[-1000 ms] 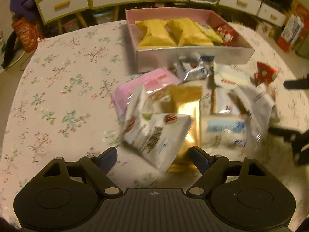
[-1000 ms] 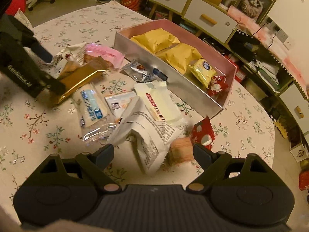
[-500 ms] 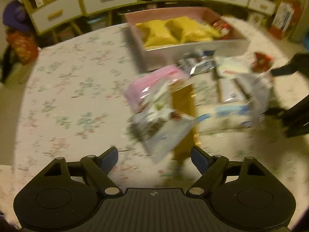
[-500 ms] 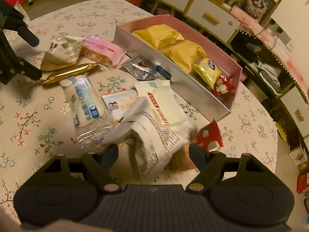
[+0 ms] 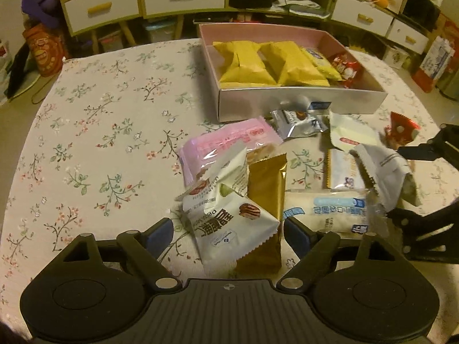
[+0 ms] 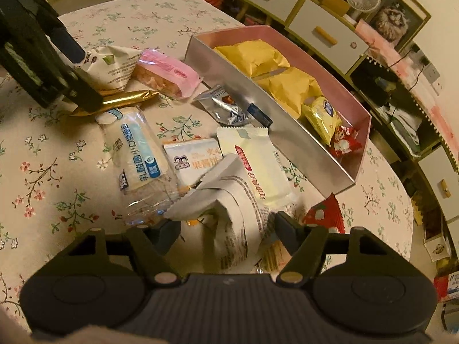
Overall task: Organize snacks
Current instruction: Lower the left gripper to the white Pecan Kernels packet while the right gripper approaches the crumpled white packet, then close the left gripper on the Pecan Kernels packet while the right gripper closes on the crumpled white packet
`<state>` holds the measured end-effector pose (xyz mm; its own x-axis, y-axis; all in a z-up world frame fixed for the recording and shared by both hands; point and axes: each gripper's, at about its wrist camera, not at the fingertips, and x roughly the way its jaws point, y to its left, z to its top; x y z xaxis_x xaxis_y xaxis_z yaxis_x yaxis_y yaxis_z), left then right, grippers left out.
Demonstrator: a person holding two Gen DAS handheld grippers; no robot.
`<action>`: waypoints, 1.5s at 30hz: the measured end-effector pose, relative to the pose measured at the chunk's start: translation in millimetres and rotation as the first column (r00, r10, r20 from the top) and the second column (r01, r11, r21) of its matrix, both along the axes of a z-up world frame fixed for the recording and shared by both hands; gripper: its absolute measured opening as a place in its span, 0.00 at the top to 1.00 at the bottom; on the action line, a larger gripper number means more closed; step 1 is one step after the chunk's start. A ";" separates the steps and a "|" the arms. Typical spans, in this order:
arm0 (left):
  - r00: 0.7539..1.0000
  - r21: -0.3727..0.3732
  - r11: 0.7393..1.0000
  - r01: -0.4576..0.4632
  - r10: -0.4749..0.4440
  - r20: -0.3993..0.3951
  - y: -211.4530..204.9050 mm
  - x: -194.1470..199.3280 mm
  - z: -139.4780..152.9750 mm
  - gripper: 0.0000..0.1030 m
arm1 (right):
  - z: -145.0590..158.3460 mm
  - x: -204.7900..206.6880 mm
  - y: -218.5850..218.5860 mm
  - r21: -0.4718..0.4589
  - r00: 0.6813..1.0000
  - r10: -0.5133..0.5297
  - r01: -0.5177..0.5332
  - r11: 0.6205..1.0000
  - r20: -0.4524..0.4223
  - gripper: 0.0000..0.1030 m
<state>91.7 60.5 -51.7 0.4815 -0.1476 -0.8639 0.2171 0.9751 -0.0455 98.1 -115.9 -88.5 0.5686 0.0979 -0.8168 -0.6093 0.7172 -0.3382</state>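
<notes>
A pink box [image 5: 301,106] at the table's far side holds two yellow bags [image 5: 243,63], a small yellow packet and a red packet. Loose snacks lie in front of it. My left gripper [image 5: 229,235] is open around a white nut packet [image 5: 229,223] lying on a gold bar [image 5: 265,200], with a pink pack [image 5: 226,140] behind. My right gripper [image 6: 228,233] is open around a white and grey packet [image 6: 232,209]; a red packet [image 6: 325,215] lies to its right. In the right wrist view the box [image 6: 287,132] stands at the upper right.
Between the grippers lie a clear blue-label pack [image 6: 137,149], a silver packet [image 6: 226,106] and two white packets [image 6: 258,160]. The left gripper's body [image 6: 37,66] shows at the right wrist view's upper left. Drawers and shelves stand beyond the floral table [image 5: 100,132].
The left gripper swung back and closed in on the white nut packet and gold bar. The right gripper moved forward, so the white and grey packet now sits between its fingers.
</notes>
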 end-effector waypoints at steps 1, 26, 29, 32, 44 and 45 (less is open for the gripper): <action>1.000 0.000 1.000 -0.002 0.002 0.004 0.4 0.2 0.0 0.27 | 0.2 -0.5 0.2 0.004 1.000 0.004 -0.004 1.000 0.000 0.41; 0.998 -0.023 0.999 -0.047 0.048 0.034 36.8 2.5 11.4 0.71 | 22.2 -6.5 -6.8 0.071 1.000 0.005 -0.005 0.997 0.003 0.68; 0.997 -0.034 0.998 -0.055 0.057 0.048 40.4 3.6 7.1 0.68 | 20.4 -5.4 -6.0 0.065 1.000 0.004 -0.004 0.998 -0.004 0.68; 0.995 -0.060 0.996 -0.069 0.073 0.065 44.3 5.4 5.0 0.66 | 18.0 -5.6 -5.4 0.055 1.000 0.004 -0.004 0.998 -0.008 0.68; 0.981 -0.002 0.991 -0.130 0.129 0.144 40.8 8.9 9.2 0.80 | 22.0 -5.8 -7.1 0.062 1.000 -0.009 0.008 0.998 0.008 0.68; 0.980 -0.003 0.992 -0.129 0.128 0.151 40.7 8.6 11.1 0.82 | 23.3 -5.8 -7.6 0.066 1.000 -0.011 0.011 0.998 0.011 0.68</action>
<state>100.2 101.2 -40.6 0.6205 -0.0700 -0.7810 0.0938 0.9955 -0.0147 92.4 -123.5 -65.2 0.5788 0.1451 -0.8024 -0.5978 0.7448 -0.2965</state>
